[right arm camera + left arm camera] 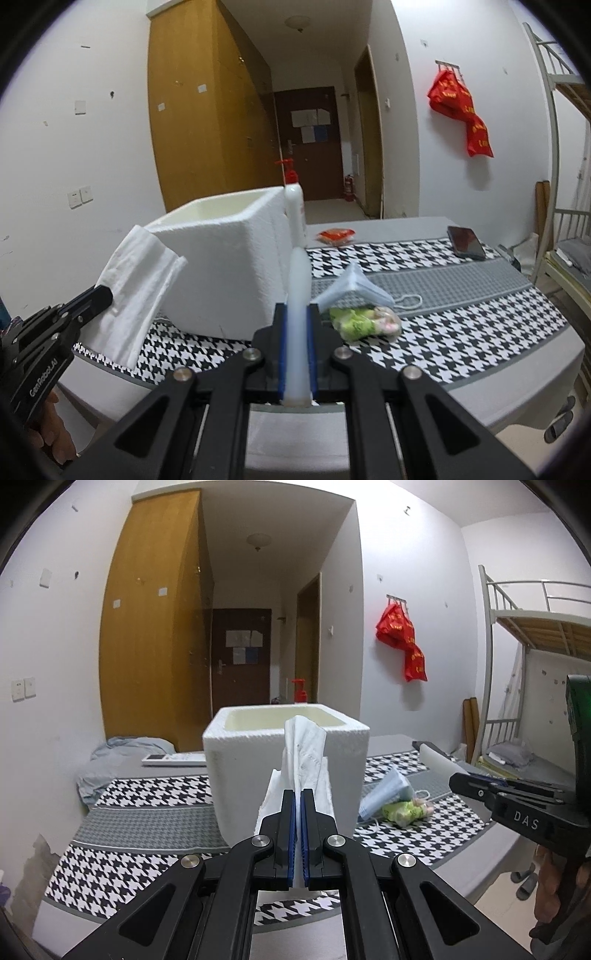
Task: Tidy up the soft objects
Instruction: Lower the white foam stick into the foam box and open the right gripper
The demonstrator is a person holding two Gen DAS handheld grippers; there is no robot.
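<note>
A white foam box (284, 746) stands open-topped on the houndstooth cloth (147, 797). My left gripper (298, 794) is shut on a folded white tissue (304, 753), held up just in front of the box; the right wrist view shows this tissue (144, 280) and the left gripper (101, 293) at the box's (229, 266) left side. My right gripper (297, 308) is shut on a pale white soft roll (298, 284) that stands upright between the pads. A blue face mask (354, 288) and a green and pink soft bundle (365, 321) lie on the cloth right of the box.
A red-pump bottle (295, 210) stands behind the box. A phone (466, 242) and a red packet (336, 235) lie farther back. A remote (173, 759) and a grey-blue cloth (125, 749) lie at the left. A bunk bed (524, 627) stands at the right.
</note>
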